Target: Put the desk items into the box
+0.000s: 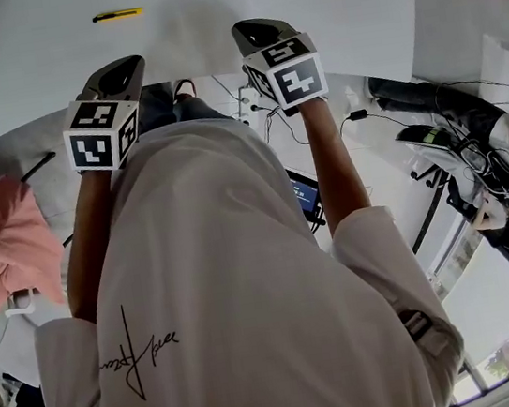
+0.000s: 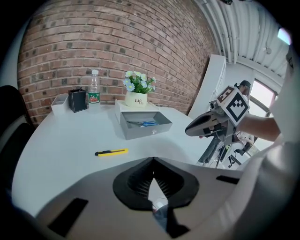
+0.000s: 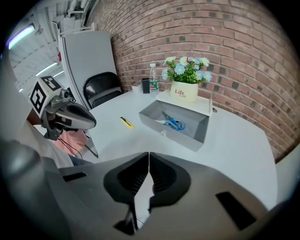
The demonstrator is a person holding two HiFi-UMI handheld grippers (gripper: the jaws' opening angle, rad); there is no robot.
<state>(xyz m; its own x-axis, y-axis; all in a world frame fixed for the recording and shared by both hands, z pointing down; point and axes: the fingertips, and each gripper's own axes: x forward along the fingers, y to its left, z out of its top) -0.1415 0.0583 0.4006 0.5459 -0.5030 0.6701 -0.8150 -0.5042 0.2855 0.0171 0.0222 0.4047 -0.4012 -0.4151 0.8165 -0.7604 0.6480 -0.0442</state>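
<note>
The left gripper (image 2: 153,159) has its jaws pressed together with nothing between them. The right gripper (image 3: 149,153) is closed too, its tips meeting on nothing. In the head view both hang side by side, apart from each other, with their tips just over the near edge of the white table (image 2: 56,150) and the person's legs below them.

From that edge a broad stretch of bare tabletop runs toward the far side. The first thing on it is the yellow utility knife (image 2: 111,152), lying flat, left of the middle and roughly parallel to the near edge. It is well apart from both grippers and touches nothing else.

Farther off and to the right of the knife stands the grey box (image 2: 145,131), open at the top, with blue-handled scissors (image 2: 146,123) lying inside it. Bare table lies all round its front and sides. Just behind it is a white flower pot (image 2: 136,99).

At the far left of the table, near the brick wall (image 2: 117,42), stand a bottle (image 2: 94,89), a black holder (image 2: 78,100) and a small white tray (image 2: 59,103), close together.

A black chair (image 3: 101,89) stands at the table's far left edge. Past the right edge, cables and stand legs crowd the floor.
</note>
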